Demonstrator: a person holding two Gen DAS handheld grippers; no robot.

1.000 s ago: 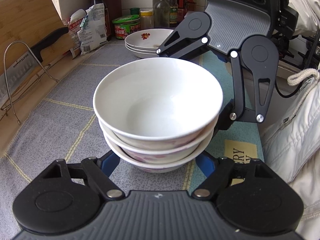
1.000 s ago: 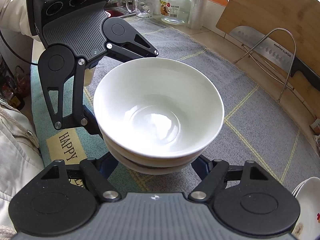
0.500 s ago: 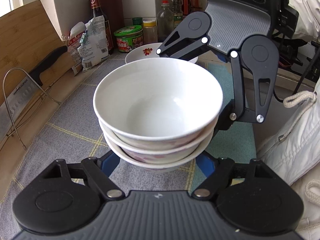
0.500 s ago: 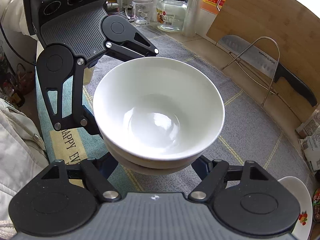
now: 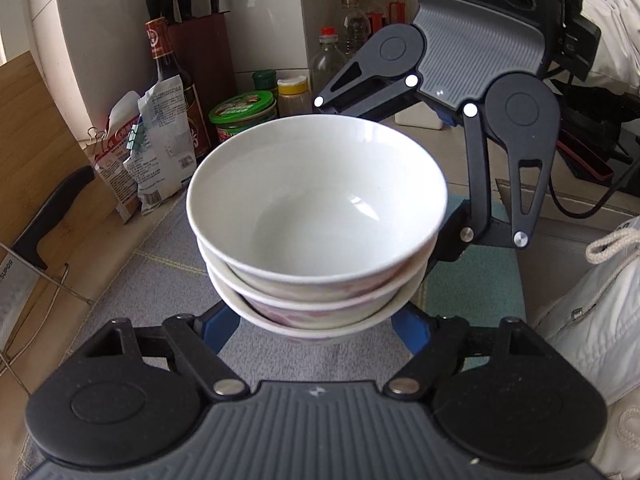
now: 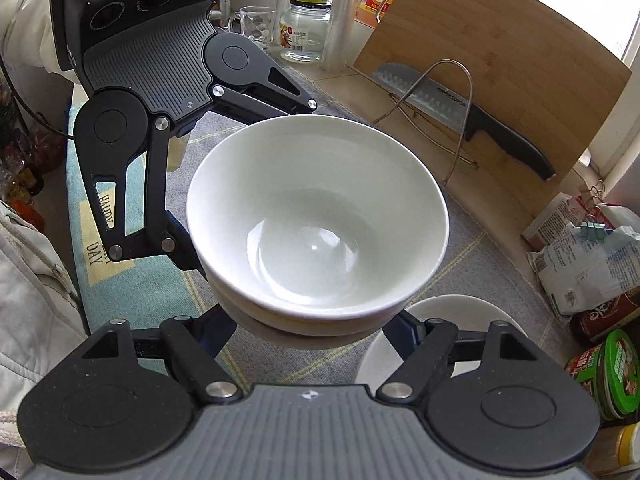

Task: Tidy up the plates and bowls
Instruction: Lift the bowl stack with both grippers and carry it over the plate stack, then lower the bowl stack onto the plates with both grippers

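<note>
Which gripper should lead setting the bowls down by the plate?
Right, probably. The right gripper and left gripper both clamp the bowls from opposite sides. The plate shows just below the right one's fingers in its own view, while the left view shows no plate at all.

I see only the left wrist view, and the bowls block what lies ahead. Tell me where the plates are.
Observer: In the right wrist view a white plate lies at the lower right of the bowl stack, partly hidden behind it.
Operator: Report what stands past the cutting board.
Observer: A glass jar with a dark lid, and a glass mug beside it.
Operator: Name something on the mat near me.
Observer: Its teal strip bears the lettering HAPPY DAY.
</note>
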